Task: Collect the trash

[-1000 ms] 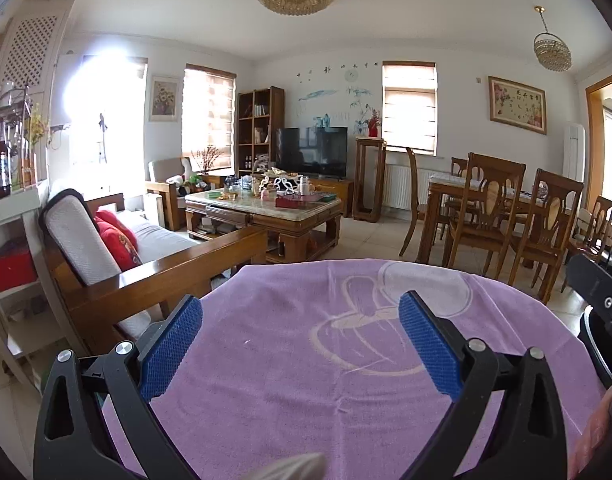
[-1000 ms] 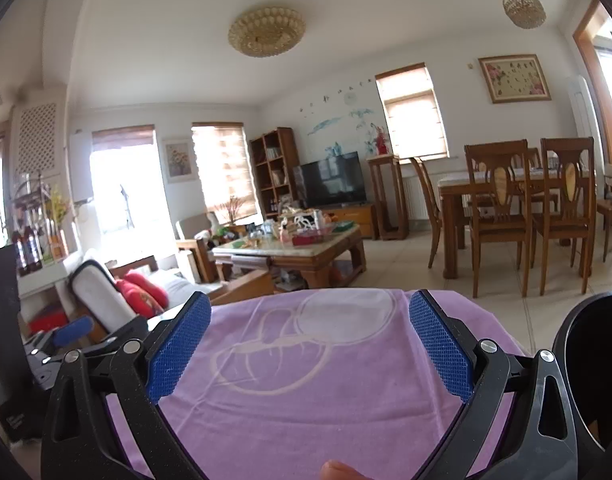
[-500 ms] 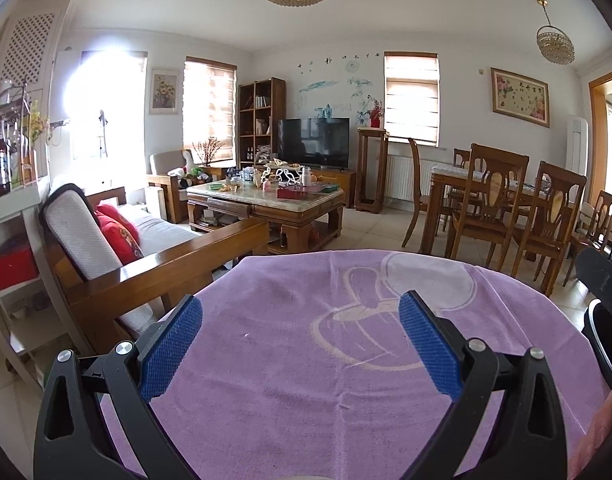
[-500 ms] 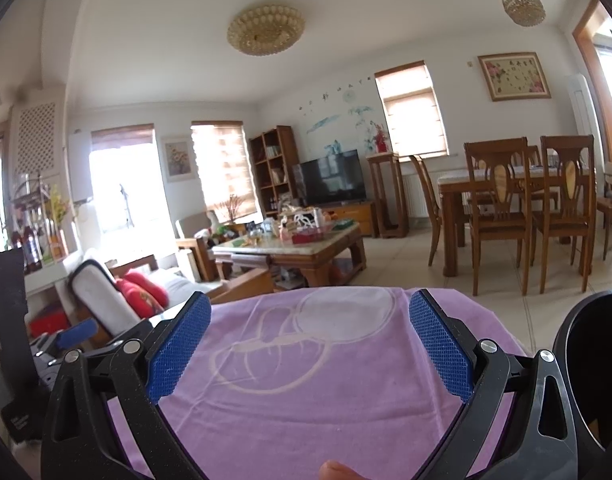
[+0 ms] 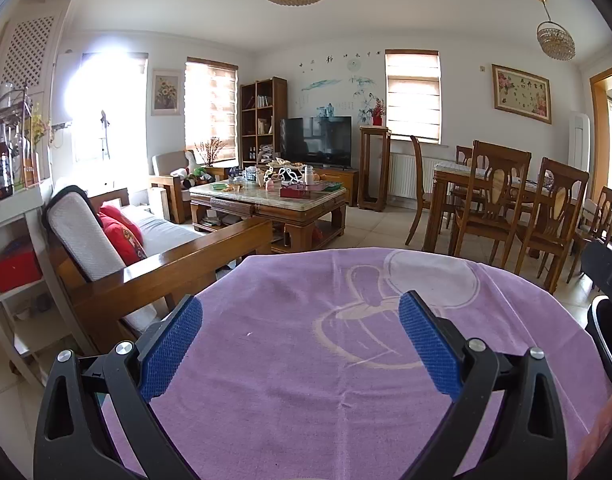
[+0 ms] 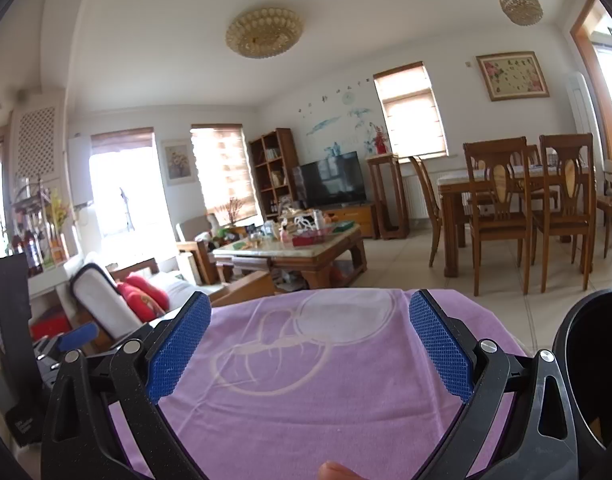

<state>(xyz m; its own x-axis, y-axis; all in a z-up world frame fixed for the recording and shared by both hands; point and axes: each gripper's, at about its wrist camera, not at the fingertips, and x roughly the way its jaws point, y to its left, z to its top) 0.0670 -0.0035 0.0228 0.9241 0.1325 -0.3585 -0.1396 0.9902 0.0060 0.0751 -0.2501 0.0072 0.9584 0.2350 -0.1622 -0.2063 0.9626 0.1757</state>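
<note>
Left gripper (image 5: 300, 328) held over purple cloth (image 5: 306, 380), jaws spread wide, nothing between the blue pads (image 5: 170, 344); right gripper (image 6: 310, 332) likewise spread wide and empty over the same cloth (image 6: 306, 392), with a fingertip (image 6: 338, 471) showing at the bottom edge of the right wrist view. No trash visible on the cloth in either view; whereabouts of any trash cannot be told. Black round container (image 6: 586, 368) just beside the cloth at right, rim and dark interior only partly in frame; contents not discernible. Left gripper's body (image 6: 66, 344) seen at left in the right wrist view, near the cloth's edge. Beyond the cloth: wooden sofa (image 5: 154, 256) with red cushions (image 5: 122, 232) at left; cluttered coffee table (image 5: 266, 200) further back; dining table with chairs (image 5: 506, 208) at right; television (image 5: 316, 140) and bookshelf (image 5: 262, 120) against the far wall.
</note>
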